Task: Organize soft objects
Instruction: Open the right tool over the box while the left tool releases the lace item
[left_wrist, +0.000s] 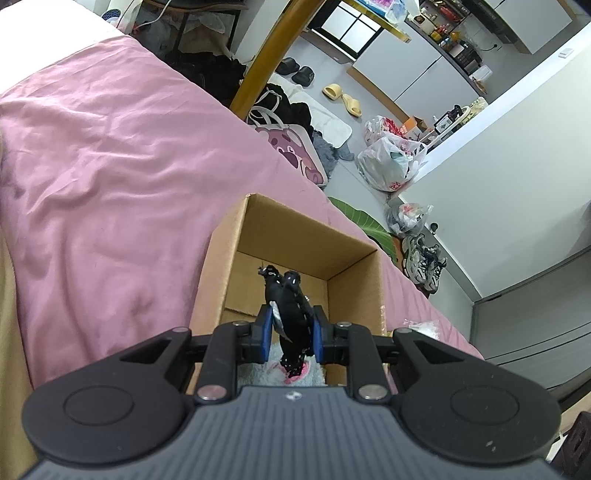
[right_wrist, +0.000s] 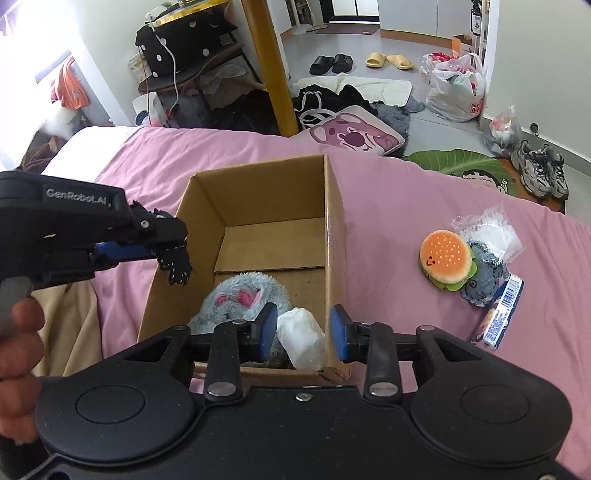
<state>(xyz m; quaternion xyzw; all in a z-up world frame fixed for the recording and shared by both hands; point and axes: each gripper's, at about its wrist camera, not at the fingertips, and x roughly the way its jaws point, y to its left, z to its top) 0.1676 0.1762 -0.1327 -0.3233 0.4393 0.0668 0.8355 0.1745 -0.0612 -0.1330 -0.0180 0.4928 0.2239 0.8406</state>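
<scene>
An open cardboard box (right_wrist: 334, 221) (left_wrist: 354, 277) stands on the pink bedsheet (left_wrist: 110, 166). Inside it lie a grey fluffy plush with pink ears (right_wrist: 240, 295) and a white soft bundle (right_wrist: 301, 338). My left gripper (left_wrist: 291, 328) is shut on a black dotted fabric piece (left_wrist: 290, 310), held above the box's left wall; in the right wrist view the left gripper (right_wrist: 170, 247) shows with the black fabric (right_wrist: 177, 266) hanging from it. My right gripper (right_wrist: 303, 334) is open over the box's near right corner, with nothing between its fingers. A burger plush (right_wrist: 447, 258) and a grey plush (right_wrist: 484, 277) lie on the bed to the right.
A clear plastic bag (right_wrist: 491, 232) and a blue-and-white packet (right_wrist: 502, 314) lie by the burger plush. A hand (right_wrist: 18, 354) holds the left gripper. Beyond the bed's edge are a yellow post (right_wrist: 269, 66), a pink cushion (right_wrist: 354, 134), bags, slippers and sneakers (right_wrist: 543, 171).
</scene>
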